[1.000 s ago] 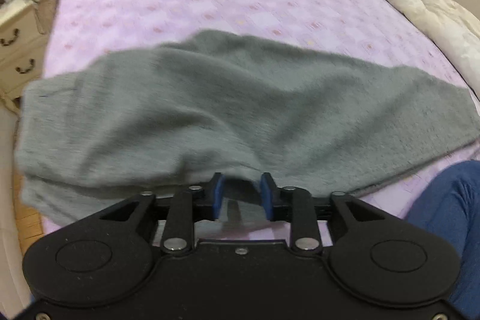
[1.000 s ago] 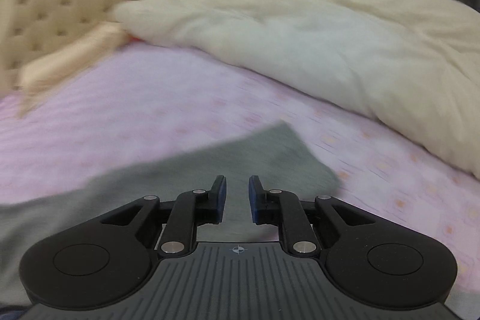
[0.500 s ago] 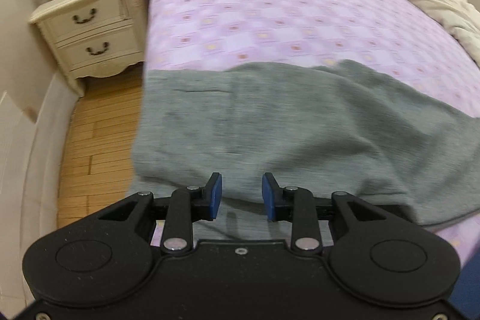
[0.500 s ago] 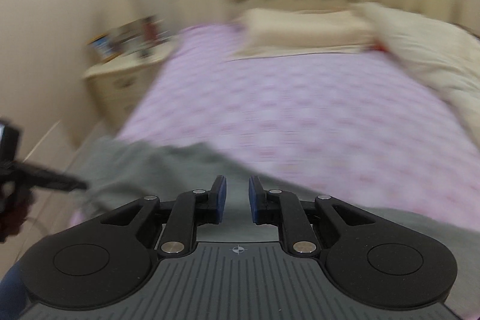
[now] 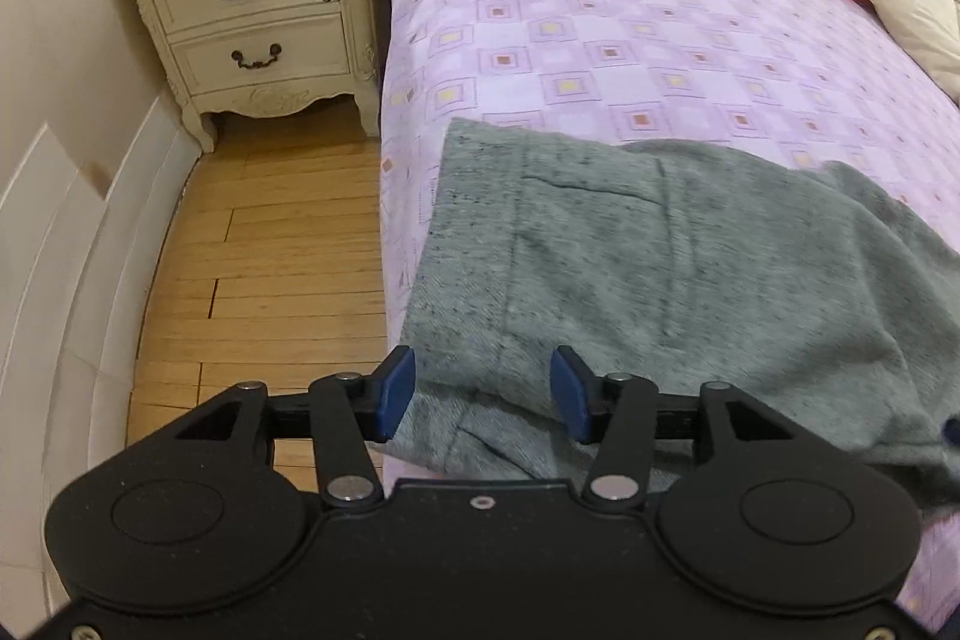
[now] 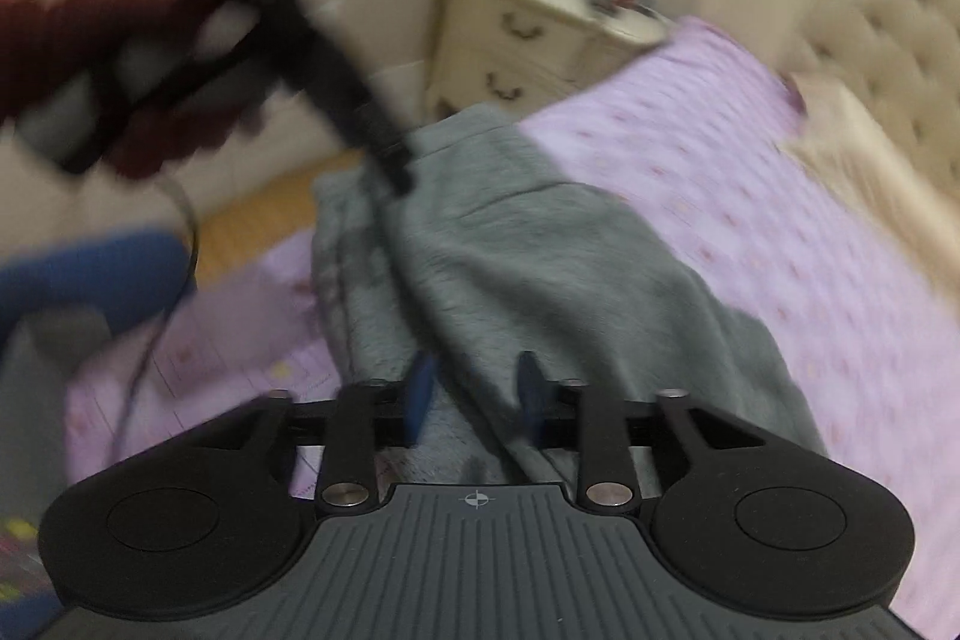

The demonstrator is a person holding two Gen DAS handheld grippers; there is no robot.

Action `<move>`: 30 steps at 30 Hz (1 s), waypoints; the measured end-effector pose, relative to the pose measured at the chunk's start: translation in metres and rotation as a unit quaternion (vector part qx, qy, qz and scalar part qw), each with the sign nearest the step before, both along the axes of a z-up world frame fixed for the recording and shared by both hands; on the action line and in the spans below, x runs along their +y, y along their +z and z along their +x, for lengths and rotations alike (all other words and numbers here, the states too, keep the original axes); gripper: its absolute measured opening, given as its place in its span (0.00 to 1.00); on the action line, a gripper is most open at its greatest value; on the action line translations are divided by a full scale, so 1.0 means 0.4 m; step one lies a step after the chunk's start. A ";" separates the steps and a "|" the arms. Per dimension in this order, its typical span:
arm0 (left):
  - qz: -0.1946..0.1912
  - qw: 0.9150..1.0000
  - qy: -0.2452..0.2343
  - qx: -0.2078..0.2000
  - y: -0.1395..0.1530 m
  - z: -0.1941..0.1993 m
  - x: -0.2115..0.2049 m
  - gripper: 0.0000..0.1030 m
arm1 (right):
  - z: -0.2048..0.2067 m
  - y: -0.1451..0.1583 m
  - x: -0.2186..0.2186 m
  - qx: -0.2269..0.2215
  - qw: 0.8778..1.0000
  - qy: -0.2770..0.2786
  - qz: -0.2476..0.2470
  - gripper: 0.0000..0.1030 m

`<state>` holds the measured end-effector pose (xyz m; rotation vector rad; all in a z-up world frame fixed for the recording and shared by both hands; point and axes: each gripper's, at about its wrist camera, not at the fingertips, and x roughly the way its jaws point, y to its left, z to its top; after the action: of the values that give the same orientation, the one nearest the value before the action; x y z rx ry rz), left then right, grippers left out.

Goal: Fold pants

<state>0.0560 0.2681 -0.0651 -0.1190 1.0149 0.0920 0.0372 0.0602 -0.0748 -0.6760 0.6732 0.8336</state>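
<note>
The left gripper [image 5: 483,388] stands spread wide, its blue pads straddling the folded near corner of the grey pants [image 5: 690,268] — nothing pinched. The right gripper [image 6: 474,394] is parted too, cloth between its fingers, though blur hides contact. The pants run rightward across the purple bed [image 5: 600,40], soft and rumpled, one end at the bed's edge

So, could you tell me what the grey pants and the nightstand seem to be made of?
The grey pants look like a soft, matte fleece or brushed knit: fuzzy, heathered surface, soft drape over the bed edge. The nightstand appears to be cream-painted wood with a slight sheen, carved trim and dark metal-looking handles.
</note>
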 end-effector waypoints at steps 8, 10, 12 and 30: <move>-0.003 1.000 0.000 0.015 -0.041 0.043 0.015 0.67 | -0.055 -0.106 0.064 -0.130 0.981 0.090 -0.111 0.36; -0.012 1.000 0.006 0.017 -0.046 0.052 0.020 0.68 | -0.055 -0.111 0.065 -0.144 0.979 0.090 -0.113 0.35; -0.019 1.000 0.012 0.012 -0.045 0.059 0.022 0.62 | -0.057 -0.111 0.062 -0.151 0.978 0.088 -0.113 0.34; -0.014 0.999 -0.026 -0.036 0.147 0.021 0.027 0.07 | -0.029 0.015 0.020 0.036 0.997 0.008 0.061 0.08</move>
<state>0.0643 0.2790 -0.0062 -0.1206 0.9461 0.0264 0.0254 0.0684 -0.0689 -0.5437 0.6756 0.9097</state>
